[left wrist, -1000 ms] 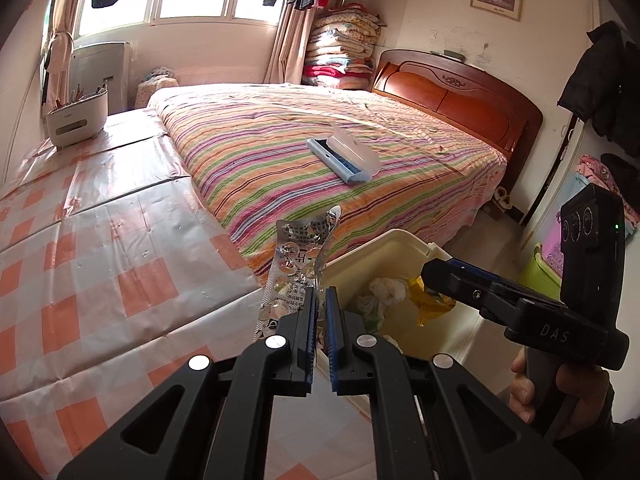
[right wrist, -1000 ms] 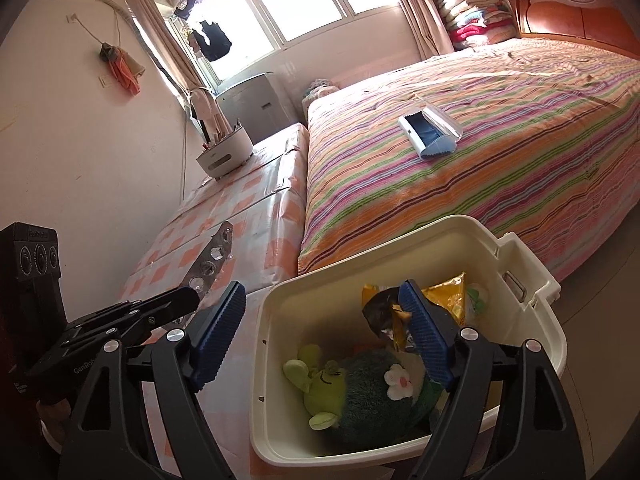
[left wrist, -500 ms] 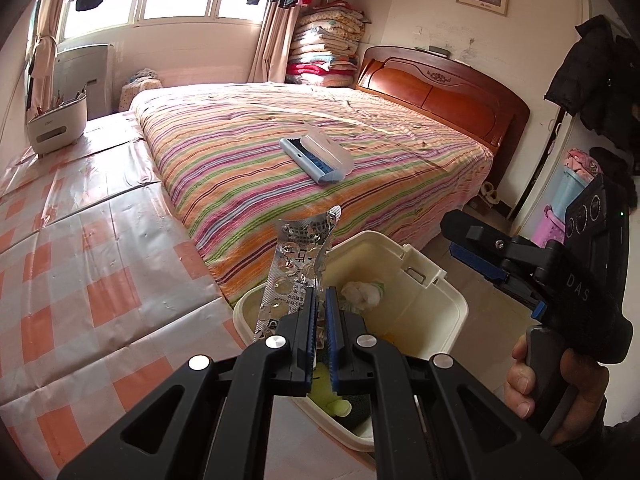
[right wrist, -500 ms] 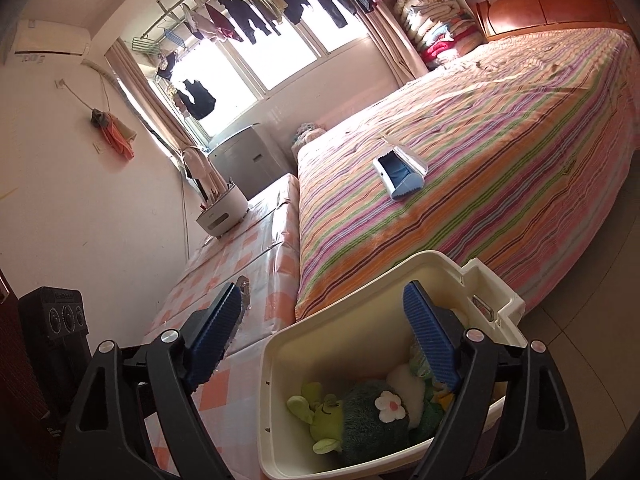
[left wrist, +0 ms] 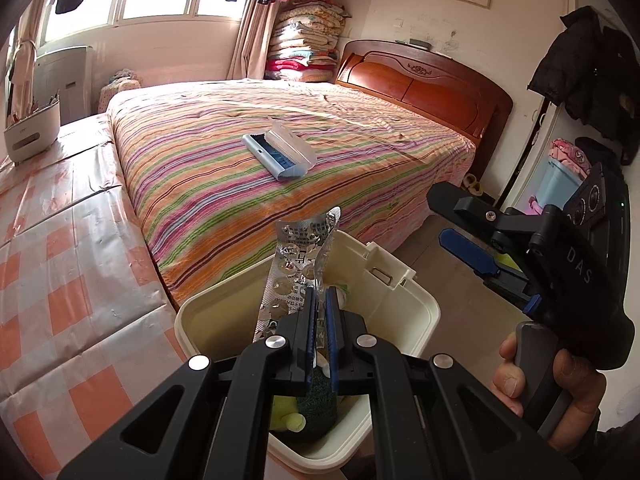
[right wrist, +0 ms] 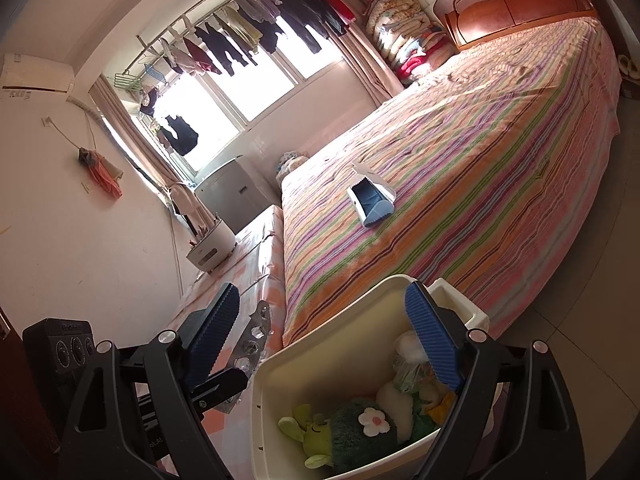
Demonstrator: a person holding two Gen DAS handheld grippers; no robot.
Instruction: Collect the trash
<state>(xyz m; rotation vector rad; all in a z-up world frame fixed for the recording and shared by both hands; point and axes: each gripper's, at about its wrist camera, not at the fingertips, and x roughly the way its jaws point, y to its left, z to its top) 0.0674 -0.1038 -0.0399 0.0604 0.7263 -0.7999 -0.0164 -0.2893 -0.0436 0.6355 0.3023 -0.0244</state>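
Left hand-held gripper [left wrist: 319, 320] pinches blister pack [left wrist: 298, 258] by its lower end over bin [left wrist: 404, 304]; thin, light, crinkly foil w/ sharp edges, bends easily; right hand-held gripper [right wrist: 326, 340] has just been opening, nothing between jaws

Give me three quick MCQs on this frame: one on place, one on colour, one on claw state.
1. Where does the blue-and-white case lie?
A. on the striped bed
B. in the bin
C. on the floor

2. What colour is the bin?
A. red
B. cream
C. black

3. How is the left claw?
A. wide open, empty
B. shut on the foil blister pack
C. shut on a plush toy

Key: 1 A, the case rests on the bed cover, away from the bin. 2 B, its rim and walls are cream in both views. 3 B, the blue pads pinch the blister pack above the bin, while the right claw stands open with nothing between its pads.
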